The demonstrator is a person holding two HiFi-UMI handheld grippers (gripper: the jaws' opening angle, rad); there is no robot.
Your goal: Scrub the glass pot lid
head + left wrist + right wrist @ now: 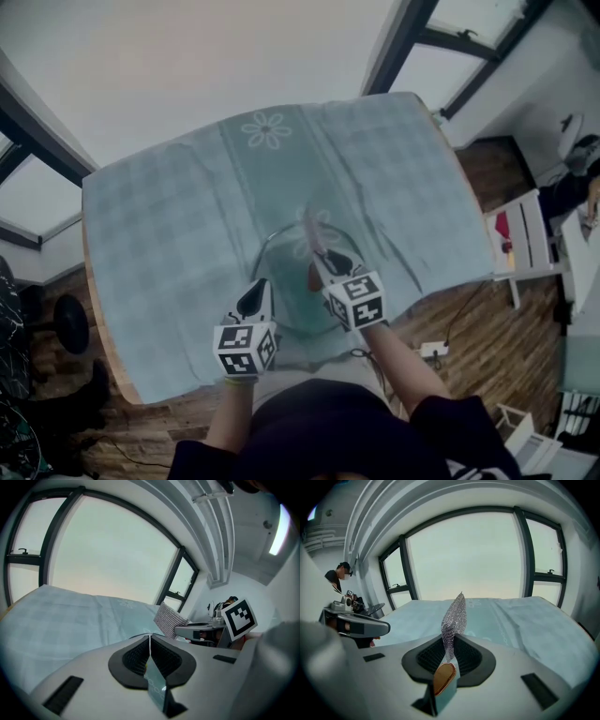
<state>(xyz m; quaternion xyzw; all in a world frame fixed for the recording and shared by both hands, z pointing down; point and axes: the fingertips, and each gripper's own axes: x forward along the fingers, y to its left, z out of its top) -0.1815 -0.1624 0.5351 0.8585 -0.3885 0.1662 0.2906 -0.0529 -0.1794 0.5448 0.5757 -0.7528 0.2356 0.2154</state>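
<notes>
The glass pot lid (286, 281) lies near the front of the table on a pale blue-green tablecloth (169, 216), and I see it as a clear disc with a thin rim. My left gripper (255, 295) sits at the lid's near-left rim. In the left gripper view its jaws (150, 637) are shut, with the thin rim edge running in between the pads. My right gripper (323, 267) is over the lid, shut on a silvery mesh scrub cloth (454, 616) that sticks up past its jaws (451, 641). The mesh cloth (168, 619) also shows in the left gripper view.
The table's front edge (122, 375) is close to the person's body. To the right, on the wood floor, stand a white chair (525, 244) and a power strip with a cable (431, 352). Dark equipment (70, 323) stands at the left. Large windows lie beyond the table.
</notes>
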